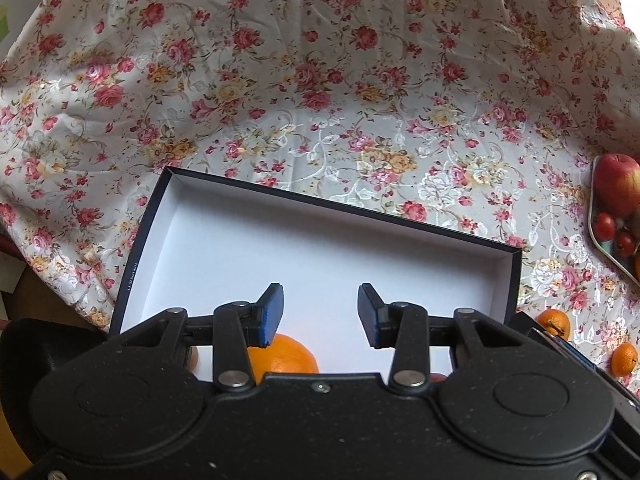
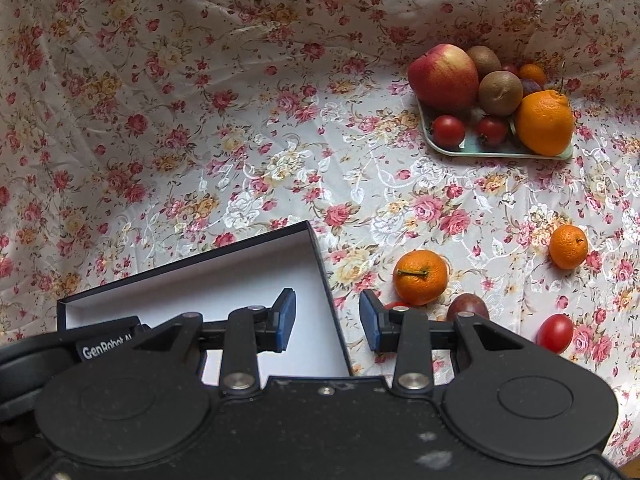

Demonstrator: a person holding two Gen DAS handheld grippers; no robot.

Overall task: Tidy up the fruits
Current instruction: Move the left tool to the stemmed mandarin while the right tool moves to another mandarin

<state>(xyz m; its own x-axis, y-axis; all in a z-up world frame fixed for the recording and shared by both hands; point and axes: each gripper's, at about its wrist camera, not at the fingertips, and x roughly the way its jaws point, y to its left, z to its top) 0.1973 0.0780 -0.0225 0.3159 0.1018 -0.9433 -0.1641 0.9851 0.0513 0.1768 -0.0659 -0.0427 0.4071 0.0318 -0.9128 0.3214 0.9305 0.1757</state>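
Both your grippers, left [image 1: 320, 314] and right [image 2: 327, 320], gape wide, holding nothing. The nearest mandarin [image 2: 420, 277] lies on the cloth [image 2: 240, 120] just right of the box [image 2: 256, 268]; it looks light, soft-skinned and apt to roll, so pinch it gently across its widest middle.

Your work surface is covered by a floral cloth [image 2: 240, 120]: pale ground, red, pink and yellow roses, glossy woven vine pattern. You have it rising wrinkled at the far side like a backdrop. Brighter light falls upper right [image 1: 608, 36]. A brown surface [image 1: 36, 300] shows past the cloth's left edge.
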